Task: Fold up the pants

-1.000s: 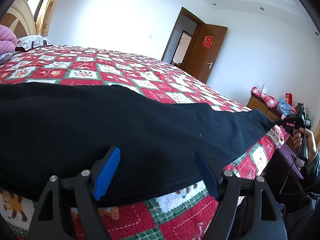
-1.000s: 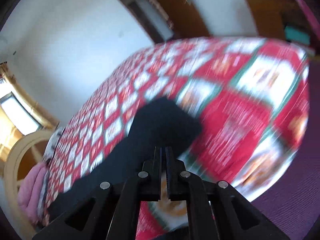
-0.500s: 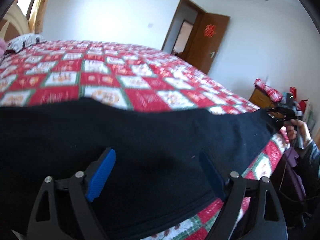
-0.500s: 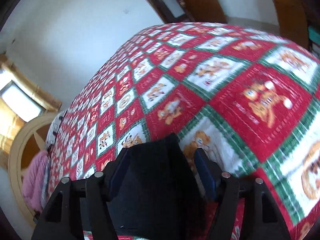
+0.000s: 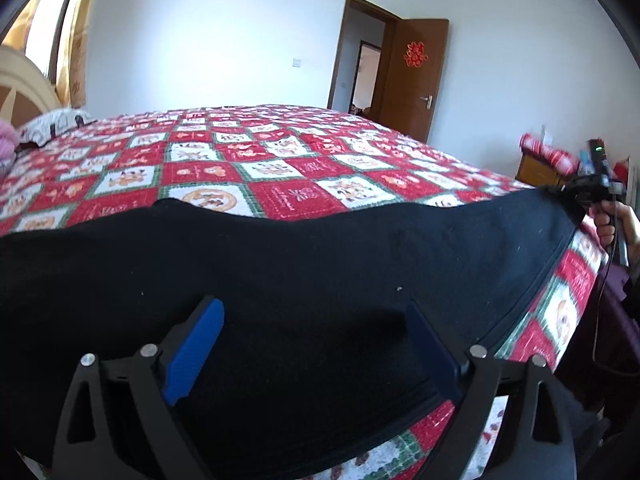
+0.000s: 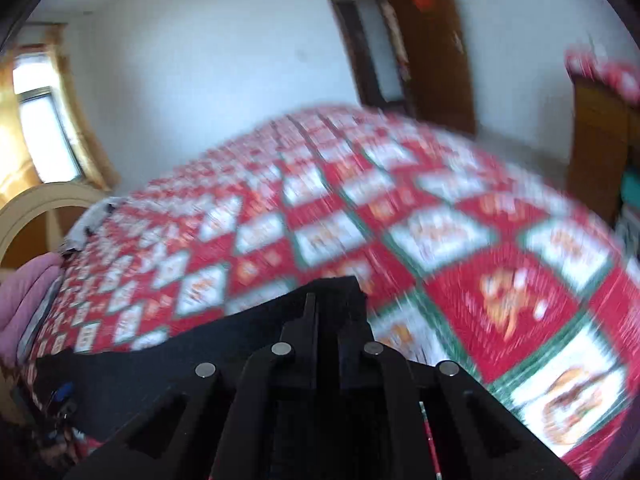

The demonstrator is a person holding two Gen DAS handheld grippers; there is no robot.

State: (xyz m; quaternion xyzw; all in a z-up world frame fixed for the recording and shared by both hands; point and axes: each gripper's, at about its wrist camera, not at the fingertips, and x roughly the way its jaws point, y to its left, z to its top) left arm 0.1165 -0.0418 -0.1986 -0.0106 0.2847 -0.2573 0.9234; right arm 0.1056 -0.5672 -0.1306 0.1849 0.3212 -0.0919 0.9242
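Most of the bed (image 5: 280, 168) lay bare beyond the black pants (image 5: 280, 272), which stretched along its near edge, one end at the right corner — ample room to fold inward. The right gripper (image 6: 326, 312) was clamped on that end; a weak pinch could have let the hem slip under tension. The left gripper (image 5: 316, 340) hovered spread wide over the cloth, gripping nothing — closing late risked a skewed fold.
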